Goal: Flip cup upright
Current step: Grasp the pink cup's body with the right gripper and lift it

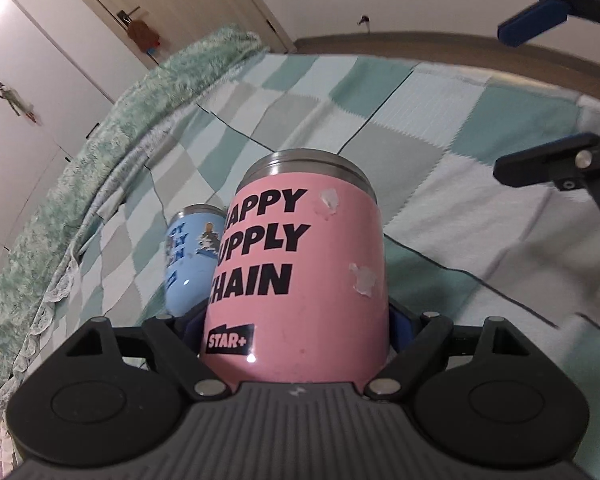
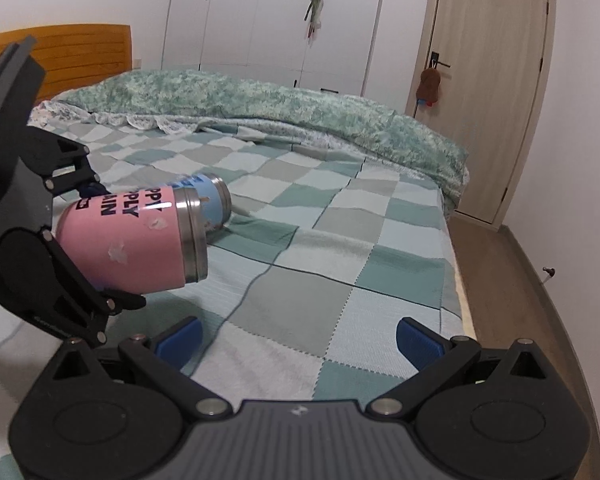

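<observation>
My left gripper (image 1: 296, 332) is shut on a pink cup (image 1: 300, 272) printed "HAPPY SUPPLY CHAIN", gripping it near its base. In the right wrist view the pink cup (image 2: 140, 240) is held tilted nearly on its side above the bed, steel rim pointing right. A blue cup (image 1: 192, 256) lies on the bedspread just behind it; it also shows in the right wrist view (image 2: 210, 200), on its side. My right gripper (image 2: 298, 340) is open and empty over the bedspread, to the right of the pink cup. It shows at the right edge of the left wrist view (image 1: 540, 92).
The checked green, grey and white bedspread (image 2: 340, 240) covers the bed. A rolled green blanket (image 2: 300, 112) lies along the far side. An orange headboard (image 2: 80, 52) is at the left, white wardrobes (image 2: 280, 20) and a door (image 2: 484, 80) behind. The bed edge and floor (image 2: 512, 300) are at the right.
</observation>
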A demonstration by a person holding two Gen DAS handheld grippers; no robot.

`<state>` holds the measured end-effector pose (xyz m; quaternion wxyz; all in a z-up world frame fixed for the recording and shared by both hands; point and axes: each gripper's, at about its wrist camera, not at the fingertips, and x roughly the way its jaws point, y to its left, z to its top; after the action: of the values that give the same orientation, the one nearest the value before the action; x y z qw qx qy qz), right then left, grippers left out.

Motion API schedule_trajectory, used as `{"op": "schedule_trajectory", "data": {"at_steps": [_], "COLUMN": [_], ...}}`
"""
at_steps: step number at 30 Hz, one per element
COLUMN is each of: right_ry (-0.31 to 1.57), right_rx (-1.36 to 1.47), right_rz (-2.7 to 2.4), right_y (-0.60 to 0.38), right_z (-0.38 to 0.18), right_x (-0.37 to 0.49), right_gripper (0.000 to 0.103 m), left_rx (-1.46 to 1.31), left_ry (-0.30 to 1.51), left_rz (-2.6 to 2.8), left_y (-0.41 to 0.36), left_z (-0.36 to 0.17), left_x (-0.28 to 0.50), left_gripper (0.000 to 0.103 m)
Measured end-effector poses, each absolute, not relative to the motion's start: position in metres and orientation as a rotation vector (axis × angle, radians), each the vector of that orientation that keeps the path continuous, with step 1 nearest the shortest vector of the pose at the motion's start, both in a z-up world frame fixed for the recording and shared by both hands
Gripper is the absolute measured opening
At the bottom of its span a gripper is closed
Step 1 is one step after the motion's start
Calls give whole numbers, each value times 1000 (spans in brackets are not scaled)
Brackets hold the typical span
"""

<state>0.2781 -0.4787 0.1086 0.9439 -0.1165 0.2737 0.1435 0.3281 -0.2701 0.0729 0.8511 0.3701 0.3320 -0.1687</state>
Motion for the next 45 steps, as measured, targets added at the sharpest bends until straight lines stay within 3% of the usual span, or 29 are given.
{"op": "schedule_trajectory", "data": {"at_steps": [9,20,32,39,40,42,45], "right_ry": [542,570,640,641,638,635,631], "right_rx": [-252,-225,-221,-235,-235,-236,-235], "right_rz": [285,339,387,382,381,377,374], "right_y": [-451,-412,-392,-391,-391,-391,-390], "right_z": [143,141,107,108,109,112,118], "right_x": [194,121,111,112,111,109,104], "right_gripper": [103,103,103,103,103,103,103], "left_rx": [764,706,699,660,647,618,574], "left_ry": [660,716,833,830,830,804,743], "left_rz": [-388,-383,-360,-355,-353,-353,-364], "left_y": [-242,-198,-179,-174,-173,-169,-159], "left_z": [98,73,18,23,24,30,48], "left_x": [233,156,155,156,155,151,137], "left_gripper": [85,85,85,86,87,100,103]}}
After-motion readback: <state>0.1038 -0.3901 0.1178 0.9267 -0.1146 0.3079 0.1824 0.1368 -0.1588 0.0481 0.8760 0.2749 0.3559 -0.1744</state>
